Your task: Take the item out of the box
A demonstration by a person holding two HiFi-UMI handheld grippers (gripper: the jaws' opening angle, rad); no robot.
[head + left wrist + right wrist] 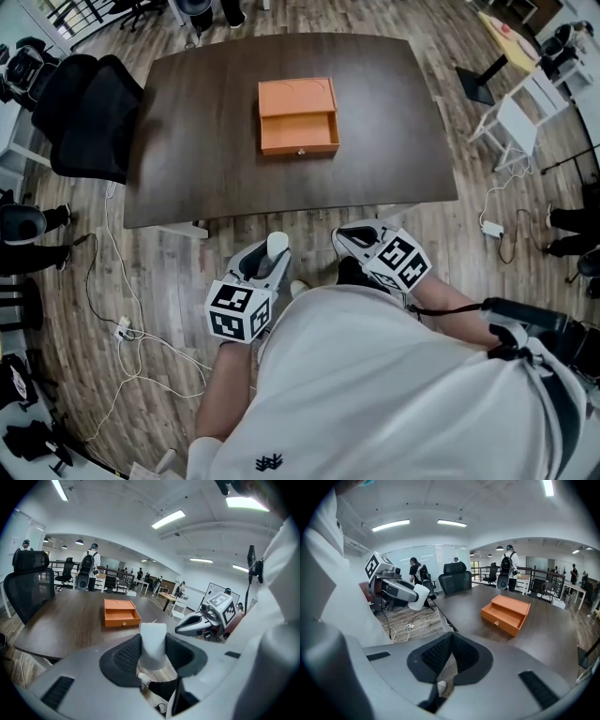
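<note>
1. Position: the person stands back from the dark table [187, 141], with both grippers held low near the body, well apart from the orange box [298, 116].
2. Box: it sits near the middle of the table with its drawer [298, 132] pulled out towards the person. A small knob [301, 151] shows on the drawer front. From the head view the tray looks bare, though shadow may hide a corner.
3. Left gripper [267, 261]: clamped on a white item [153, 641], a short, matte, roughly cylindrical piece. It stands upright between the ribbed pads and pokes out past the tips.
4. Right gripper [451, 654]: the jaws are pressed together with nothing between them.
5. Judgement: the white piece is probably the task's item, already out of the box. Nothing else in view qualifies.
6. Handling estimate: it is probably light, as one gripper carries it with no sag or tilt. The matte surface should give fair friction. I cannot tell whether it is foam, paper or plastic, so assume it is crushable and keep the squeeze moderate.
7. Hold point: the present grip on the lower half, across the round sides, looks sound. A grip near the top would let it pivot.
8. Surroundings: an office chair [89, 112] stands at the table's left edge, clear of the work.
</note>
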